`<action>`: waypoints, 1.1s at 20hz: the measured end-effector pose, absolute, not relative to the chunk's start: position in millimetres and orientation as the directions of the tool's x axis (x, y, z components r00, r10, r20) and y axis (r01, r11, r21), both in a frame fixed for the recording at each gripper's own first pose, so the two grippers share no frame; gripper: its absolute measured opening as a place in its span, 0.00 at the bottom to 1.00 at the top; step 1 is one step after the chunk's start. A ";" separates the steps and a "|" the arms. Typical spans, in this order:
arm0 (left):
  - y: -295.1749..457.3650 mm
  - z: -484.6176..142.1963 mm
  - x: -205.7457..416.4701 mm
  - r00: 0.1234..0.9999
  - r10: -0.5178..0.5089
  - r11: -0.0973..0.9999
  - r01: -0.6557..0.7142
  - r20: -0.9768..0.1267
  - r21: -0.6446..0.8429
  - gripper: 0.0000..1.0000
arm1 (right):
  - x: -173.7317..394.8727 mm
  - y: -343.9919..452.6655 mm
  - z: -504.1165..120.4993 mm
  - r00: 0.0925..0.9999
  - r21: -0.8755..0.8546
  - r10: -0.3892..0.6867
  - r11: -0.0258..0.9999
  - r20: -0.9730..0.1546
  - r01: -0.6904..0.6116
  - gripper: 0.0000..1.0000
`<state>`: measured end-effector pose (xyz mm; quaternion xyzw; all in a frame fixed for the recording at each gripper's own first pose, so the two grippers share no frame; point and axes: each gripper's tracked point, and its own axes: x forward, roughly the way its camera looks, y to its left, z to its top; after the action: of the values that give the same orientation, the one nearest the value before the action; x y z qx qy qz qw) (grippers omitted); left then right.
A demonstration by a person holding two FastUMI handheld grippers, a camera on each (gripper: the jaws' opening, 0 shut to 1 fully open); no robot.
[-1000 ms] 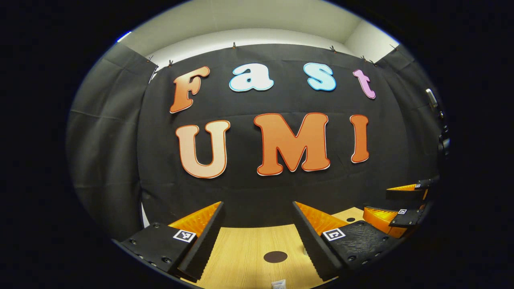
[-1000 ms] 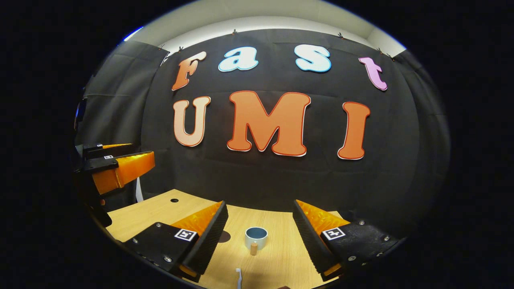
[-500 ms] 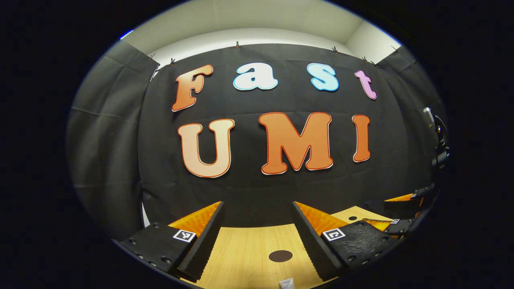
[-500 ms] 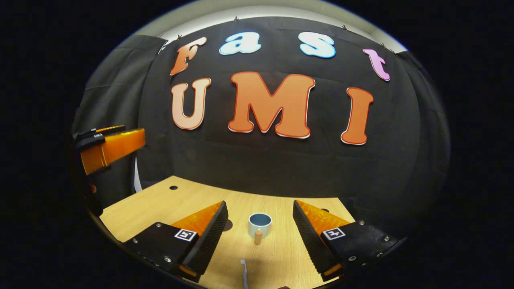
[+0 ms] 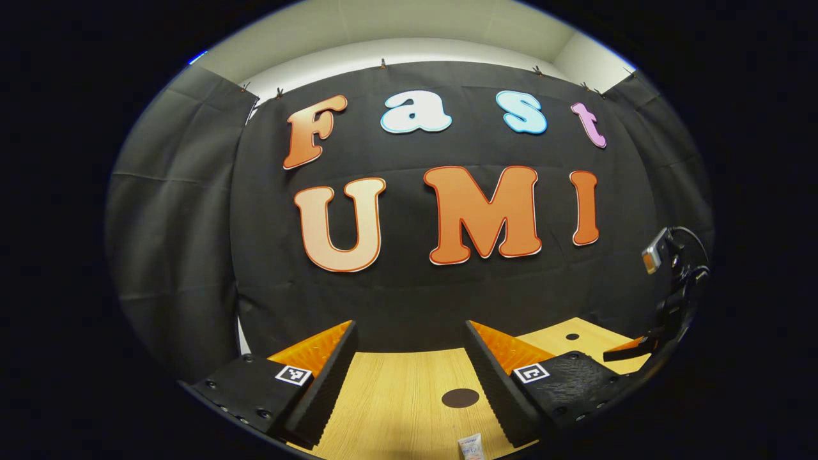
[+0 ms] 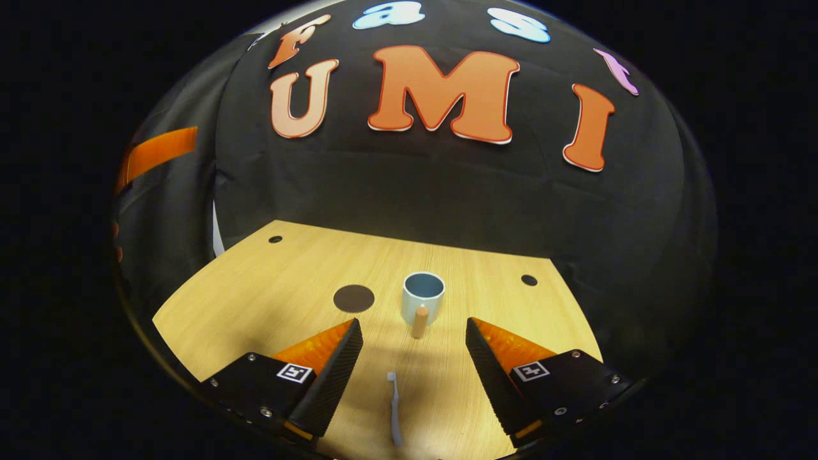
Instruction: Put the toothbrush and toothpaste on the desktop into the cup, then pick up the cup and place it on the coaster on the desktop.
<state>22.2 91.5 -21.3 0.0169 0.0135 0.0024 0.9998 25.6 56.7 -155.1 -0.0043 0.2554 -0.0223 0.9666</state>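
Note:
In the right gripper view a pale blue cup [image 6: 423, 299] with a wooden handle stands upright mid-table, and a dark round coaster [image 6: 354, 298] lies just left of it. A light toothbrush [image 6: 394, 409] lies on the wood between my right gripper's [image 6: 414, 338] open fingers, which hover above the table with nothing held. In the left gripper view my left gripper [image 5: 410, 342] is open and holds nothing; the coaster [image 5: 460, 398] shows between its fingers and the end of a white toothpaste tube [image 5: 470, 447] sits at the bottom edge.
The wooden table [image 6: 268, 287] has small dark holes near its far corners [image 6: 275, 239] [image 6: 528, 280]. The black cloth wall closes off the back. The right gripper [image 5: 664, 313] shows at the far right of the left gripper view; the left one [image 6: 156, 150] at the far left of the right gripper view.
My right gripper has tilted downward, so the table, cup, coaster and toothbrush now show far more fully. My left gripper has shifted slightly, bringing the toothpaste end into view.

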 end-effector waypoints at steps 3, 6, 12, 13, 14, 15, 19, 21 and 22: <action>90.2 -32.8 28.0 0.998 0.011 0.999 -0.009 -0.061 0.031 0.99 | 24.1 53.4 -187.1 0.827 -0.051 -0.054 0.998 -0.560 0.030 0.98; 89.1 -43.1 33.2 0.996 0.012 1.000 -0.009 -0.088 0.028 0.99 | 11.0 59.8 -224.4 0.758 -0.042 -0.038 0.999 -0.651 0.014 0.98; 94.8 -58.8 39.7 0.991 0.025 0.999 -0.022 -0.128 0.026 0.99 | -13.0 58.1 -282.9 0.595 -0.012 -0.013 1.000 -0.804 0.007 0.88; 95.5 -61.9 41.0 0.990 0.029 0.999 -0.026 -0.137 0.022 0.99 | -14.8 57.0 -287.2 0.573 -0.009 -0.007 1.000 -0.819 0.000 0.92; 96.7 -67.3 42.7 0.989 0.031 0.999 -0.029 -0.145 0.014 0.99 | -15.6 56.5 -291.6 0.554 -0.005 0.003 1.000 -0.833 -0.013 0.90; 99.1 -73.5 43.6 0.986 0.036 0.999 -0.035 -0.162 0.005 0.99 | -17.7 54.3 -294.9 0.533 -0.011 0.004 1.000 -0.846 -0.024 0.90; 108.3 -96.8 45.8 0.974 0.063 0.998 -0.062 -0.217 0.009 0.99 | -23.5 47.3 -306.5 0.442 -0.021 0.010 0.998 -0.897 -0.065 0.83; 110.9 -104.1 45.7 0.969 0.073 0.997 -0.073 -0.237 0.012 0.99 | -33.3 43.2 -314.7 0.353 -0.029 0.009 0.994 -0.935 -0.103 0.81; 111.7 -107.3 44.2 0.967 0.075 0.997 -0.075 -0.245 0.010 0.99 | -33.0 41.5 -315.4 0.329 -0.024 0.009 0.995 -0.944 -0.099 0.80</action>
<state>44.2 111.7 -107.3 0.0005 0.1236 0.0379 0.9916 -33.0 41.5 -315.4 -0.0386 0.5783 0.0333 0.8142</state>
